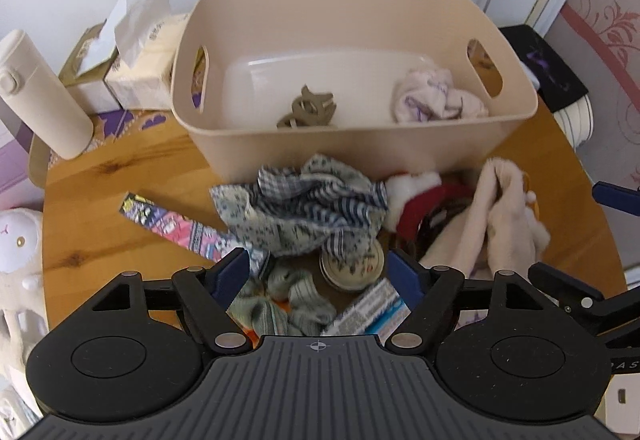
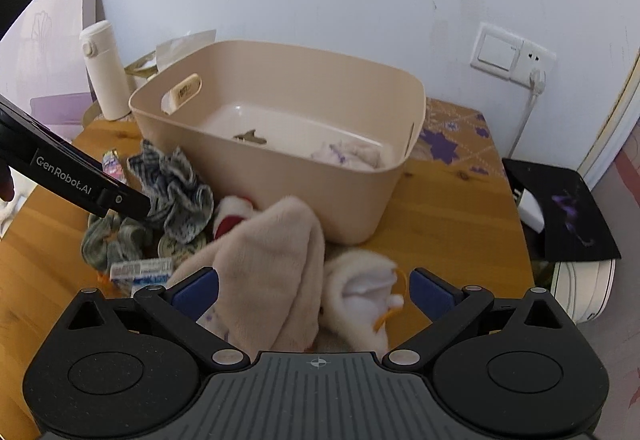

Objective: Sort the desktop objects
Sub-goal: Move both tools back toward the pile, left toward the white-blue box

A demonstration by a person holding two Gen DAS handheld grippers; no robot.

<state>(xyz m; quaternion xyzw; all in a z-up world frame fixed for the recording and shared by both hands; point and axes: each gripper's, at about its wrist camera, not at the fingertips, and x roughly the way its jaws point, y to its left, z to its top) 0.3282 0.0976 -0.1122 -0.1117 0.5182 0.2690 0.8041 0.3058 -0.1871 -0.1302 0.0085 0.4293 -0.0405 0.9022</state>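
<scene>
A beige bin [image 1: 352, 144] [image 2: 300, 180] stands on the round wooden table [image 1: 100, 180] and holds a brown hair clip [image 1: 308, 108] and a pale pink cloth [image 1: 436, 96]. A heap lies before it: blue patterned cloth [image 1: 304, 208], grey-green socks [image 1: 280, 300], round tin [image 1: 352, 268], small printed box [image 1: 368, 308], red-and-white plush piece [image 1: 412, 200]. My left gripper [image 1: 320, 272] hangs open over the socks and tin, touching nothing. My right gripper [image 2: 314, 292] stands open above a cream fluffy cloth [image 2: 272, 260], which lies between its fingers.
A long colourful box [image 1: 176, 228] lies left of the heap. A cream flask [image 1: 40, 96] and tissue boxes [image 1: 132, 60] stand at the back left. A black pad [image 2: 568, 208] sits off the table's right edge. A wall socket [image 2: 512, 54] with a cable is behind.
</scene>
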